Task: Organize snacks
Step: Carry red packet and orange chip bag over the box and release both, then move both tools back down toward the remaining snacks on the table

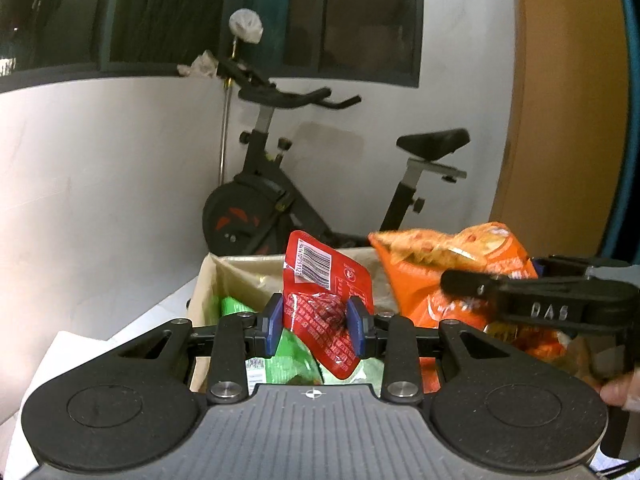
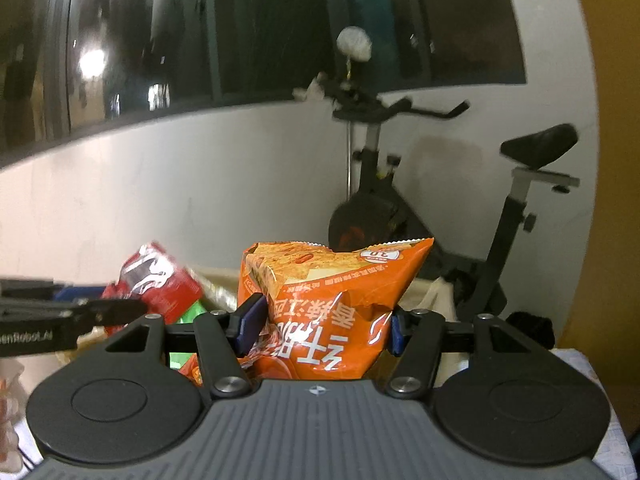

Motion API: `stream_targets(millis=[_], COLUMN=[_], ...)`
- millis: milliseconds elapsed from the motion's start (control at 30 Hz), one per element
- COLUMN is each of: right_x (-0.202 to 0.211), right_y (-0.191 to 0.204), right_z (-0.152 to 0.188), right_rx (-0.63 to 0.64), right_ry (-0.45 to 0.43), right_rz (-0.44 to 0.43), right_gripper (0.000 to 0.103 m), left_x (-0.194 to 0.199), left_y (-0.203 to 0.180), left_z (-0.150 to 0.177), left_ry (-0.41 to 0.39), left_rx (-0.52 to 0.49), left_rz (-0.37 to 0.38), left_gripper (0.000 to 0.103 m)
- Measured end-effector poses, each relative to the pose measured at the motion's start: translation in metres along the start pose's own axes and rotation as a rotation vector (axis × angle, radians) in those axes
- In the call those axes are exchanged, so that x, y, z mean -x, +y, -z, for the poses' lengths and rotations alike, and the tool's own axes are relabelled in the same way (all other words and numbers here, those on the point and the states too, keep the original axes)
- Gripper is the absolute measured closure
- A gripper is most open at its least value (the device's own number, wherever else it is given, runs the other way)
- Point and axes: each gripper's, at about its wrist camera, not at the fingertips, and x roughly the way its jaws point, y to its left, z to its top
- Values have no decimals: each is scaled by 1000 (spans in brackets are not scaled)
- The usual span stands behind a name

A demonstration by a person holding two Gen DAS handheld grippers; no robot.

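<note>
1. The left gripper (image 1: 316,326) grasps a red pouch (image 1: 326,300) between its blue pads (image 1: 273,326). The pads pinch it at its middle.
2. The right gripper (image 2: 322,330) grasps an orange bag (image 2: 330,308). The bag fills the gap between its fingers and bulges past them.
3. Both snacks hang over a box (image 1: 208,280), which lies just beyond and below the fingertips. Green packs (image 1: 288,364) lie inside it, under the left fingers.
4. I judge that the step in hand is placing both snacks into the box.
5. The next move calls for lowering each snack to a free spot and then releasing it. The bag is puffy, so it needs more room.
6. The long axis of the pouch runs up and down, a little tilted, with its barcode end on top.
7. The bag stands upright but its print reads upside down, so its top points down.
</note>
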Motion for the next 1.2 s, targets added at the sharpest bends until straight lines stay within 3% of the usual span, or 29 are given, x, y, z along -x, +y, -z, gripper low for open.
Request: stream_targets(millis=[133, 233, 300, 367, 633, 967, 1200], right_x=[-10, -8, -3, 4, 36, 80, 108], right_y=[0, -6, -7, -5, 9, -2, -8], right_z=[10, 13, 13, 13, 17, 31, 56], right_rx=[-8, -38, -51, -43, 31, -76, -112], right_ry=[53, 59, 57, 45, -5, -42, -59], right_rz=[19, 20, 15, 12, -2, -4, 18], right_gripper=[41, 39, 30, 26, 24, 24, 24], left_x=[-8, -11, -9, -5, 22, 70, 94], left_y=[2, 1, 1, 4, 17, 42, 60], left_z=[4, 4, 4, 3, 5, 21, 50], left_ry=[29, 43, 48, 43, 21, -1, 5], left_rx=[-15, -43, -51, -46, -38, -9, 59], left_rz=[-7, -24, -38, -42, -39, -43, -60], left_gripper=[66, 56, 43, 38, 35, 35, 35])
